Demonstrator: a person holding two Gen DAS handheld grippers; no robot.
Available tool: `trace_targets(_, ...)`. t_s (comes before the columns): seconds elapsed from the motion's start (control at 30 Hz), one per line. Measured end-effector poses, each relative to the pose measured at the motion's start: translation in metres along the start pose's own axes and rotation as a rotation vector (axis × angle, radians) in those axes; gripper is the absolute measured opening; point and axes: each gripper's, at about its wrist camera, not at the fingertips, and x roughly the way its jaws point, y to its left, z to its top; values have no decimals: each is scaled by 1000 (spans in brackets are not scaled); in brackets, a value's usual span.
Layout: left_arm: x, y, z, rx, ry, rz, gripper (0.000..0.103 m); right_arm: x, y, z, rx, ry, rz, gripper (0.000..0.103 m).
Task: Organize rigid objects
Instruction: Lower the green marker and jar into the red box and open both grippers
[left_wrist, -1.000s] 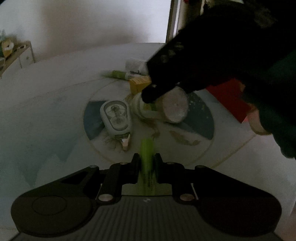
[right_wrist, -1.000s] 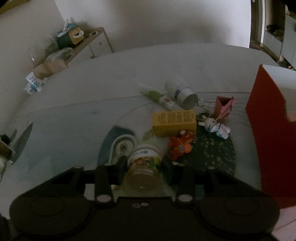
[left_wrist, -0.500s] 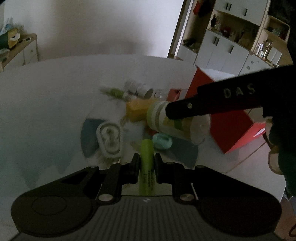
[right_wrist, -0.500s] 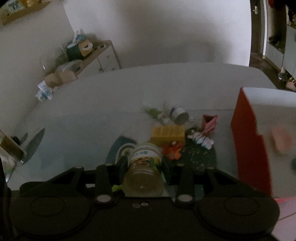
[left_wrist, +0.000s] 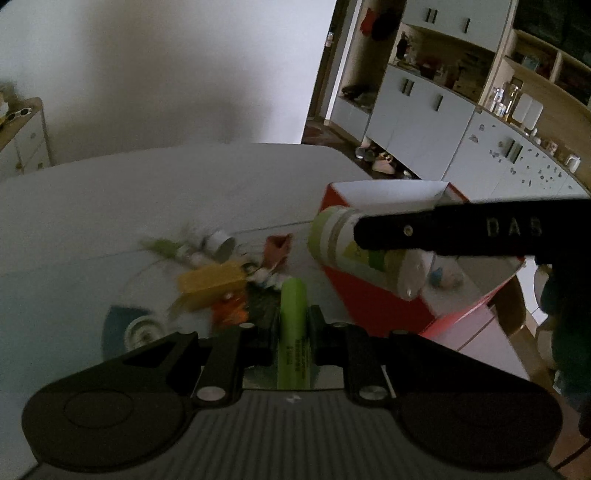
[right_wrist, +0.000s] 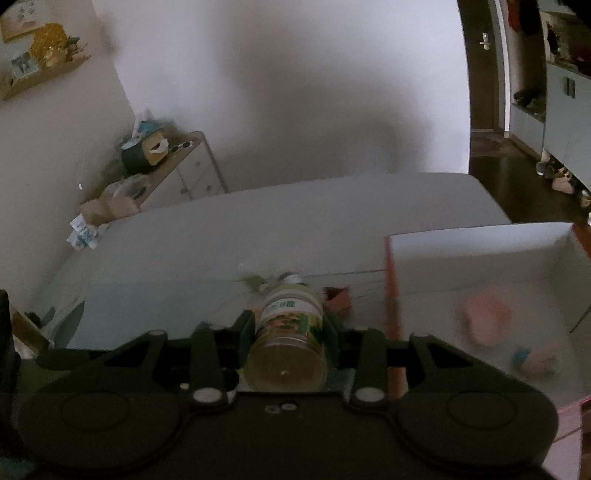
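My left gripper (left_wrist: 291, 325) is shut on a green highlighter pen (left_wrist: 293, 314), held above the table. My right gripper (right_wrist: 288, 325) is shut on a small jar with a green label (right_wrist: 288, 332); in the left wrist view the jar (left_wrist: 351, 251) hangs over the near wall of the red box (left_wrist: 369, 299). The red box with a white inside (right_wrist: 480, 258) stands at the right and holds a pink thing (right_wrist: 487, 321) and a small blue one (right_wrist: 521, 358). Loose items lie on the table: a yellow box (left_wrist: 210, 280), an orange toy (left_wrist: 231, 314), a white bottle (left_wrist: 221, 242).
A round white case (left_wrist: 140, 332) lies on the table's dark blue patch. A white cabinet (right_wrist: 184, 173) stands against the far wall at the left. Cupboards and shelves (left_wrist: 461, 122) stand beyond the table at the right. The table's far half (left_wrist: 147, 184) is bare.
Both grippers have risen and moved right toward the red box, each still holding its object. The jar now hangs over the box's near wall instead of over the loose items.
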Motion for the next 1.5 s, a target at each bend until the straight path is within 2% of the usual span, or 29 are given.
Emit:
trace_targets(0.47, 47, -98, 56, 46, 19, 0, 16, -25, -111, 23, 7, -32, -35, 39)
trace_targets(0.7, 93, -139, 69, 83, 102, 13, 16, -19, -164, 24, 12, -14, -77, 39)
trace_targets(0.87, 127, -156, 74, 106, 181, 65, 16, -8, -198, 20, 13, 17, -95, 39)
trace_targets(0.97, 149, -162, 77, 126, 221, 104, 16, 1, -209, 16, 1, 39, -104, 39)
trace_targets(1.17, 191, -160, 87, 101, 287, 177, 16, 18, -223, 8, -64, 92, -121, 39)
trace_targets(1.33, 219, -161, 86, 98, 334, 242, 16, 33, -222, 5, -129, 132, -121, 39)
trace_targets(1.5, 235, -162, 84, 83, 377, 268, 16, 44, -216, 4, -191, 185, -114, 39)
